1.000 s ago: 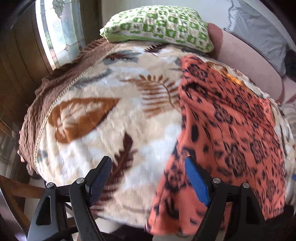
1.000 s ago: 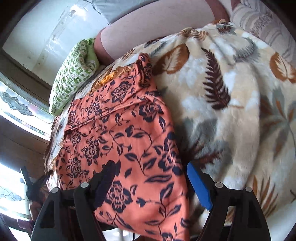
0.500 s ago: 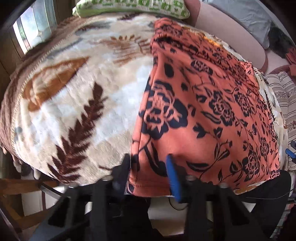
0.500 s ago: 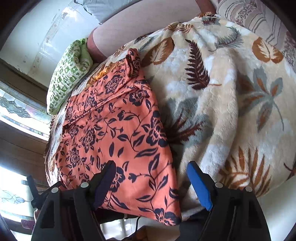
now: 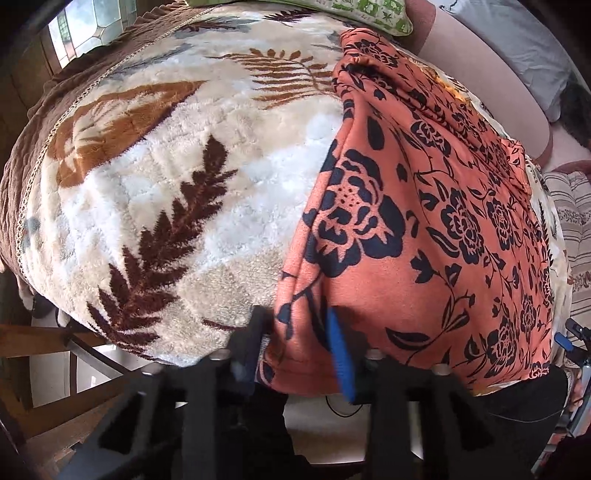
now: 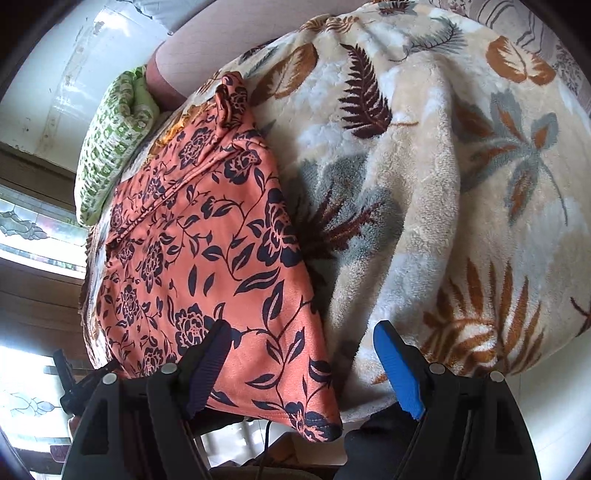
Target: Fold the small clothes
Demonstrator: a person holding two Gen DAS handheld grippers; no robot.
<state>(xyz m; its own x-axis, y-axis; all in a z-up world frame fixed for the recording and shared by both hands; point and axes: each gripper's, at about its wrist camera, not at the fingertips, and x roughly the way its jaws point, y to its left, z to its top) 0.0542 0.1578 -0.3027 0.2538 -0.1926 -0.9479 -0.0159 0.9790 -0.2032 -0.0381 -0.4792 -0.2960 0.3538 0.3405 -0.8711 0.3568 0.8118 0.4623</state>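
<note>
An orange garment with dark blue flowers lies spread on a leaf-patterned fleece blanket, its hem hanging over the near edge. My left gripper is narrowed on the garment's near left hem corner, with cloth between the jaws. In the right wrist view the same garment lies to the left. My right gripper is open, its jaws straddling the near right hem corner without pinching it.
A green patterned pillow lies at the far end, also shown in the right wrist view. A pink cushion runs behind. The blanket has bunched folds on the right. Wooden furniture stands below left.
My left gripper moved right onto the garment's hem corner and closed down from wide open onto the cloth. My right gripper drew back toward the near hem and stayed open.
</note>
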